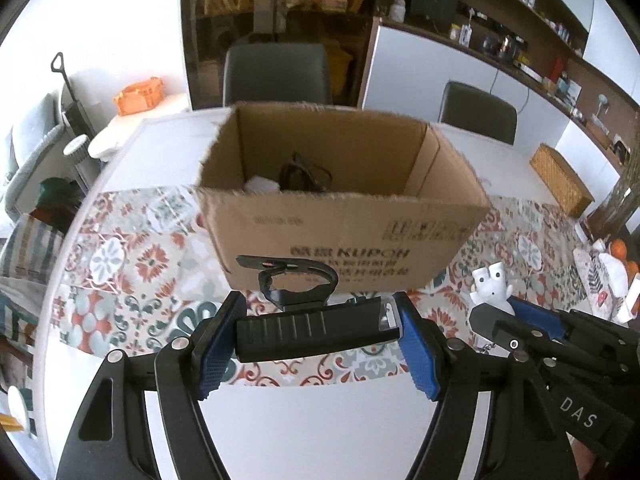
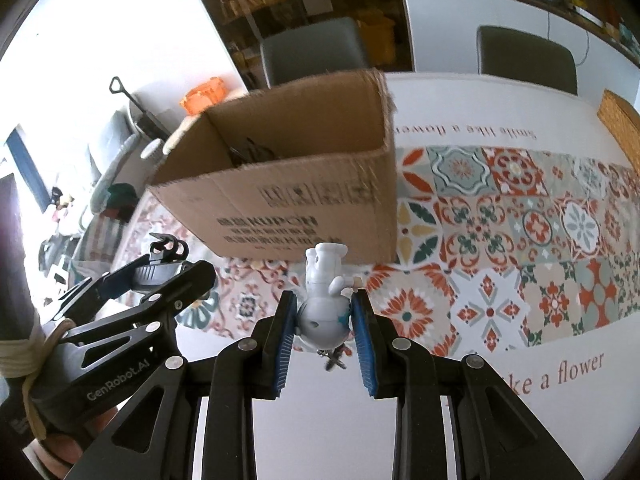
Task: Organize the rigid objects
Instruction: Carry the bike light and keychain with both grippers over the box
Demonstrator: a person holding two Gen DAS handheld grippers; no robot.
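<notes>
Left of the cardboard box (image 1: 340,216) and just short of its near wall, left gripper (image 1: 316,334) clamped half-wide across a black flashlight-like tool (image 1: 316,330), carried crosswise with its clip loop toward the box; could snag the loop on the ragged near rim or twist loose between the pads, gripped end to end as it is. Right of that, still on the near side of the box, right gripper (image 2: 325,320) pinched narrow on a small white figurine (image 2: 324,300) by its round belly; likely to squirt out, or knock against the neighbouring gripper if both head for the opening together.
</notes>
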